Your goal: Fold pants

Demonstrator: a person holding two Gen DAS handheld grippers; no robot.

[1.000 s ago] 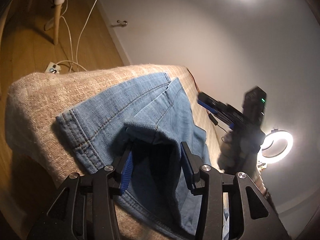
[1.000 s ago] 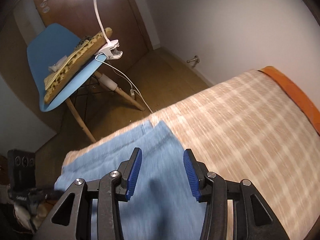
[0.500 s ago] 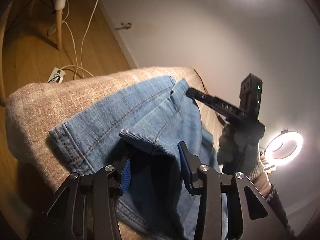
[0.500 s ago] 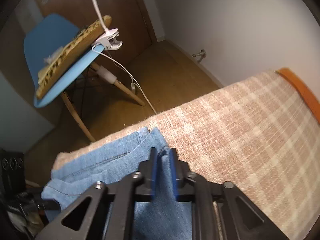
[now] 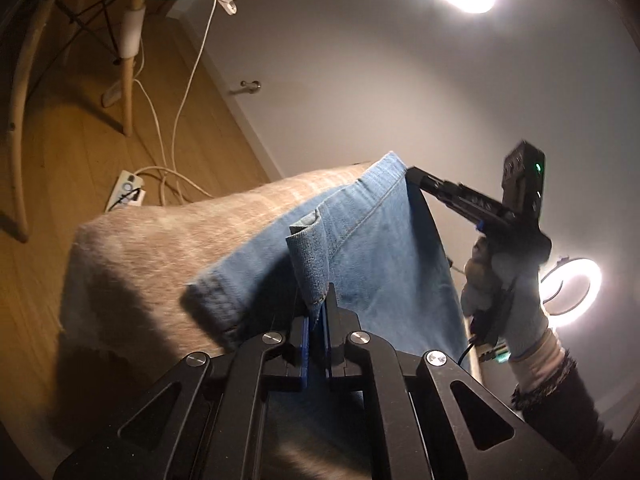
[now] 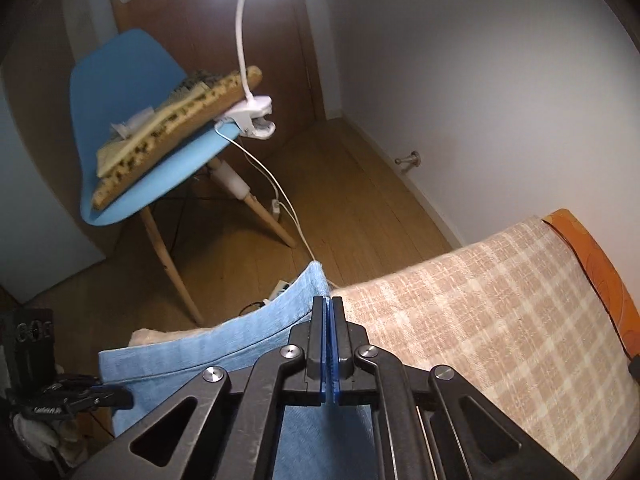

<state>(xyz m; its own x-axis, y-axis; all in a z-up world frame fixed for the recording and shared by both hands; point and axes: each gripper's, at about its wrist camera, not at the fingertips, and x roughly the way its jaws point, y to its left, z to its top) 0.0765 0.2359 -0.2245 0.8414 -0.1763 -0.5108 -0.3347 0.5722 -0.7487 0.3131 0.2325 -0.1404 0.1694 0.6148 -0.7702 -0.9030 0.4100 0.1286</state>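
We see a bed with a beige checked cover (image 6: pixel 500 300) that fills the lower right of the right wrist view, and an orange cushion edge (image 6: pixel 592 264) lies at about 3 o'clock of it. On this cover lie the blue jeans (image 5: pixel 380 248); one end is lifted off the cover and hangs between the two tools.

At about 10 o'clock in the right wrist view stands a blue chair (image 6: pixel 132 128) with a patterned cushion, and a white clip lamp (image 6: pixel 252 116) is clamped on its seat edge.

A gloved hand (image 5: pixel 504 292) at 3 o'clock in the left wrist view carries the right gripper (image 6: pixel 329 312). Its jaws have just been closing and now pinch the upper corner of the jeans.

The left gripper (image 5: pixel 318 312) at 6 o'clock of its own view has also just been closing, and it clamps a folded hem of the jeans, which stands up above the pads.
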